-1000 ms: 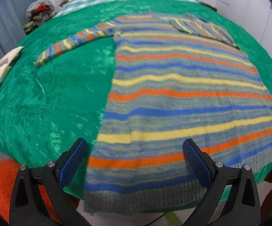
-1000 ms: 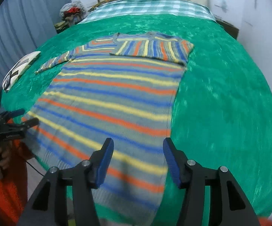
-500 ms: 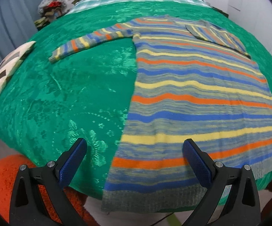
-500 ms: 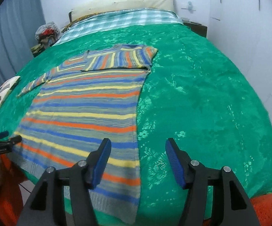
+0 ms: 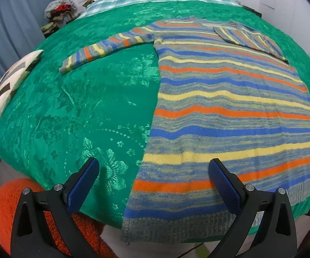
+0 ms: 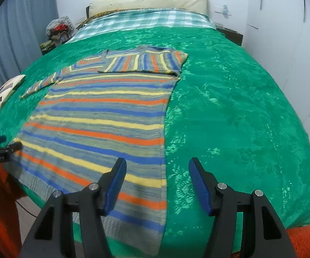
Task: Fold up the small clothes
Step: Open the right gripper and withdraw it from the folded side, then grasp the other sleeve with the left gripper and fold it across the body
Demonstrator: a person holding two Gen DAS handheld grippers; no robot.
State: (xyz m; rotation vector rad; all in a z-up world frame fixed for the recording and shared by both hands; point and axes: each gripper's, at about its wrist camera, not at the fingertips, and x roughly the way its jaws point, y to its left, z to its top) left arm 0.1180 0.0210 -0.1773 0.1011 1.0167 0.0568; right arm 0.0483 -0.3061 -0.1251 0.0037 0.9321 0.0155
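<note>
A striped knit sweater (image 5: 225,111) in grey, blue, yellow and orange lies flat on the green bedspread (image 5: 86,111), hem toward me and hanging over the bed's near edge. Its left sleeve (image 5: 103,49) stretches out to the left; its right sleeve (image 6: 146,62) is folded across the chest. My left gripper (image 5: 153,172) is open and empty above the hem's left corner. My right gripper (image 6: 157,172) is open and empty above the sweater's (image 6: 103,120) right edge near the hem. The left gripper also shows at the left edge of the right wrist view (image 6: 2,144).
A patterned cushion (image 5: 6,83) lies at the bed's left edge. A checked blanket (image 6: 142,19) and a cream pillow (image 6: 146,0) are at the head. A pile of things (image 6: 58,30) stands by the curtain. An orange fuzzy fabric (image 5: 6,206) is below the bed's near edge.
Both grippers have shifted: the left one to the left so the sweater's left edge sits between its fingers, the right one to the right over the sweater's right edge. The sweater has not moved.
</note>
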